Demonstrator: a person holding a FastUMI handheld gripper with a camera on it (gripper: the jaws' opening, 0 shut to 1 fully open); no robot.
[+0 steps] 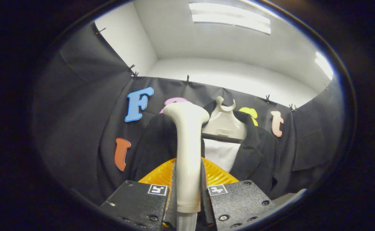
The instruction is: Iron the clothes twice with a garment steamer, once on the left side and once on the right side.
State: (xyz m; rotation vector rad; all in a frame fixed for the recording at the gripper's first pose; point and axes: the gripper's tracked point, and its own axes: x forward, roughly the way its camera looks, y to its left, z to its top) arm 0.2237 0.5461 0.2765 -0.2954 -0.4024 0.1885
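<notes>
A cream garment steamer stands upright between my fingers, and my gripper is shut on its handle. Its rounded head rises above the fingers, facing the left shoulder of a dark jacket. The jacket hangs on a pale hanger just beyond the steamer, with a white lining or shirt showing in its open front. The steamer hides part of the jacket's left side.
The black cloth wall hangs close behind the jacket and wraps round both sides. Above it are a white wall and ceiling lights. A pale surface edge shows low on the right.
</notes>
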